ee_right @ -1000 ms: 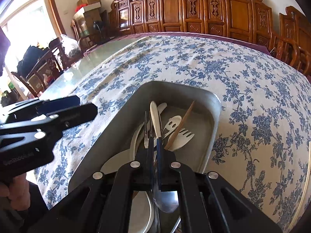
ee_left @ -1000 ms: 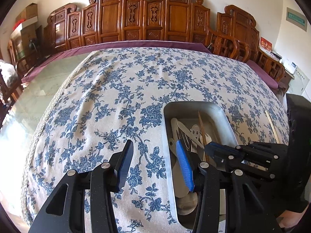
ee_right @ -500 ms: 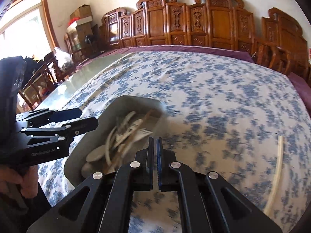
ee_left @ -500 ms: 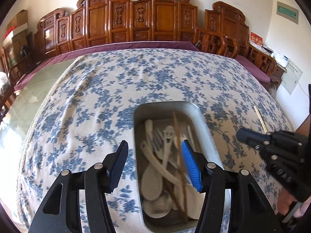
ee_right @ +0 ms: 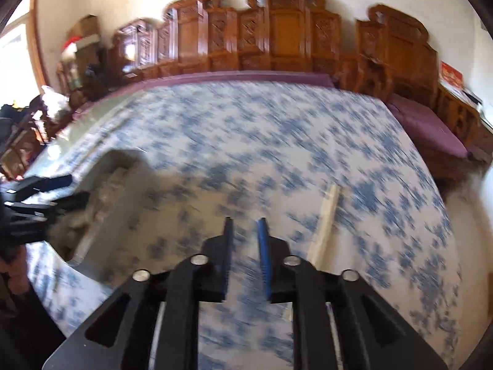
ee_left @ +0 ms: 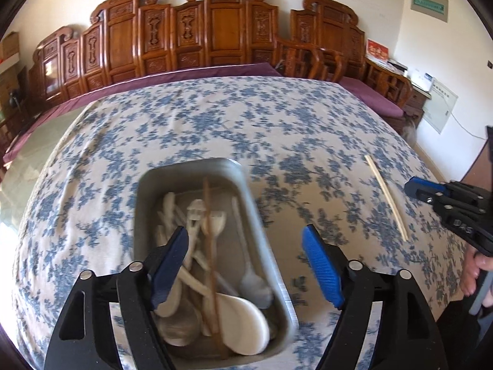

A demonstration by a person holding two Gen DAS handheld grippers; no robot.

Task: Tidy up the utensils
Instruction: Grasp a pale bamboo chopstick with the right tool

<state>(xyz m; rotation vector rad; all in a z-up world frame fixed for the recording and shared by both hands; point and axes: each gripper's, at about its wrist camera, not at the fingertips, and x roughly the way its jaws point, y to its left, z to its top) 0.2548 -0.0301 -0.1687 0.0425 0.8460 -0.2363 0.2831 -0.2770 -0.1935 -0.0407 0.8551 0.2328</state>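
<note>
A grey metal tray [ee_left: 262, 231] on the floral cloth holds several pale spoons and forks and a brown chopstick [ee_left: 209, 246]. My left gripper [ee_left: 245, 240] hangs over the tray's right rim, its jaws opening wide with nothing gripped. A pale chopstick [ee_left: 386, 197] lies on the cloth to the right, near my right gripper [ee_left: 414, 186]. In the blurred right wrist view, my right gripper [ee_right: 245, 225] has its jaws opening, a narrow gap and nothing between them. The pale chopstick [ee_right: 326, 212] lies just right of it, and the tray [ee_right: 123, 182] sits far left.
Blue floral tablecloth [ee_left: 215, 117] covers the table; a glass strip shows at its left edge. Carved wooden chairs [ee_left: 222, 30] line the far side, with a purple cushion [ee_right: 431, 126] at the right. A hand [ee_left: 476, 274] holds the right gripper's handle.
My right gripper let go of a utensil in the tray, swung right over the cloth toward the pale chopstick and began to open. My left gripper shifted right over the tray and widened.
</note>
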